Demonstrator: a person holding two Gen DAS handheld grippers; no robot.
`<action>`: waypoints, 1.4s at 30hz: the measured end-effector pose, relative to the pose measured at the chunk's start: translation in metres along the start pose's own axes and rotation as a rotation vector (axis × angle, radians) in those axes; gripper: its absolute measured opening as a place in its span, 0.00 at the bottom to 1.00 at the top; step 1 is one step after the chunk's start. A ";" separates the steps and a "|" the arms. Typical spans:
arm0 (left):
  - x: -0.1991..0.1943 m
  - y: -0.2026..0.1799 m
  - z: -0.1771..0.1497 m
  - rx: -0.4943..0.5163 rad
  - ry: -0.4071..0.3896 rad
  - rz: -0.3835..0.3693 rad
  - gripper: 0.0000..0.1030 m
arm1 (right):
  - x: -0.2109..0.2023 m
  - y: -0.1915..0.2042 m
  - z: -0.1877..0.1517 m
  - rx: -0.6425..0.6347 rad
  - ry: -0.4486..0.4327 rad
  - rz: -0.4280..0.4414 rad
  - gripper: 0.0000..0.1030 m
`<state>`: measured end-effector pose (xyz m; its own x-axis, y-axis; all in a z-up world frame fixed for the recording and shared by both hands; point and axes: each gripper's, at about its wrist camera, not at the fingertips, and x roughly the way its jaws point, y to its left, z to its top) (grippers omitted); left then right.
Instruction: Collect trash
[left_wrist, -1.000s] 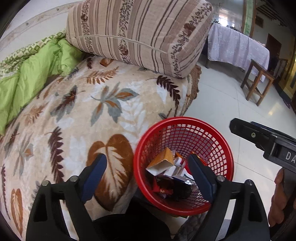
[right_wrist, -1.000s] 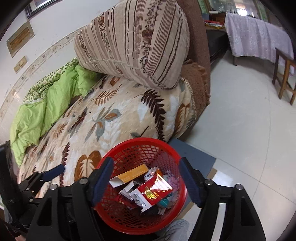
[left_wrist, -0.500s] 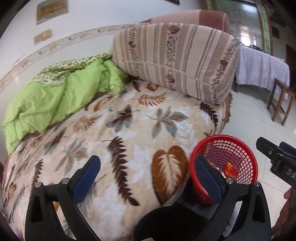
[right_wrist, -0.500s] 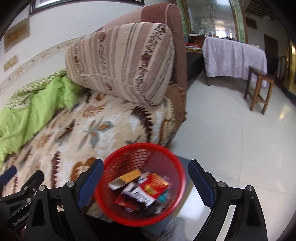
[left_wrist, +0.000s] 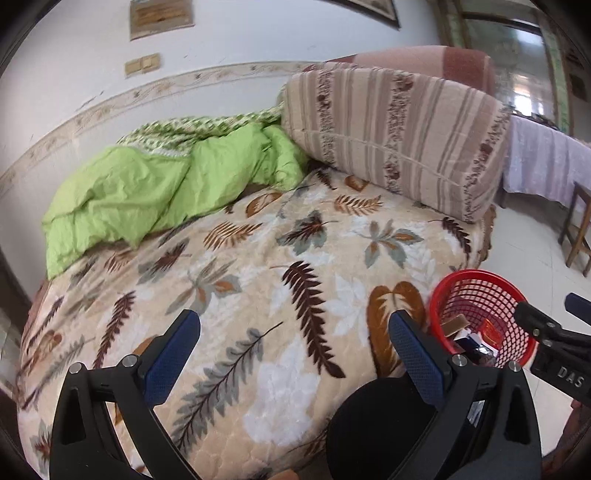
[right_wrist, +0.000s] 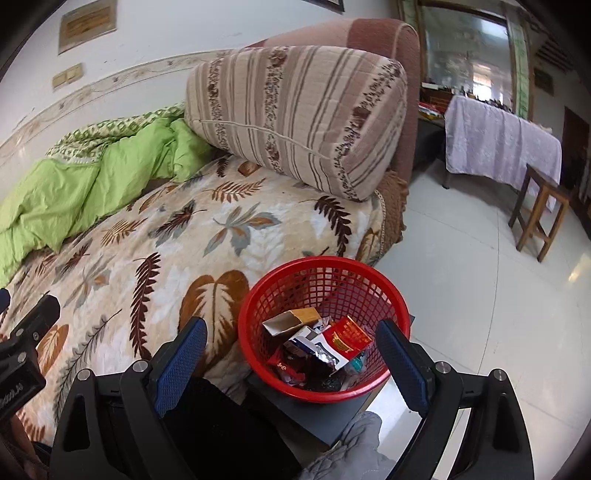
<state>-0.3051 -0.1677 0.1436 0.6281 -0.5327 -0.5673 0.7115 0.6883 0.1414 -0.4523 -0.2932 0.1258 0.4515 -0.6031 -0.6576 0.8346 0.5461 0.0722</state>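
Resting beside bed: trash-filled red basket (right_wrist: 325, 280)

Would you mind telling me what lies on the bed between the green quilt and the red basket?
Only the bare leaf-patterned blanket lies between the green quilt and the red basket; no trash shows there in the left wrist view.

Right gripper (right_wrist: 291, 354): jaws wide apart, nothing between the pads, hanging over the near rim of the red mesh basket (right_wrist: 325, 269). Basket holds wrappers: a red packet (right_wrist: 349, 334), a tan carton (right_wrist: 291, 320), silver foil. It stands just beside the leaf-print blanket (right_wrist: 177, 258); striped cushion (right_wrist: 295, 114) behind.
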 end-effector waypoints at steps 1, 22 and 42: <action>0.003 0.002 -0.001 -0.008 0.016 0.000 0.99 | -0.001 0.003 0.000 -0.011 -0.006 0.001 0.91; 0.010 0.001 -0.007 0.015 0.040 0.045 0.99 | 0.000 0.018 -0.001 -0.068 -0.003 0.009 0.91; 0.005 -0.001 -0.009 0.017 0.035 0.037 0.99 | -0.001 0.019 -0.002 -0.075 0.001 0.006 0.91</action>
<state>-0.3060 -0.1667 0.1335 0.6430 -0.4894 -0.5891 0.6933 0.6988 0.1762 -0.4372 -0.2810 0.1262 0.4562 -0.5990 -0.6581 0.8058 0.5919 0.0198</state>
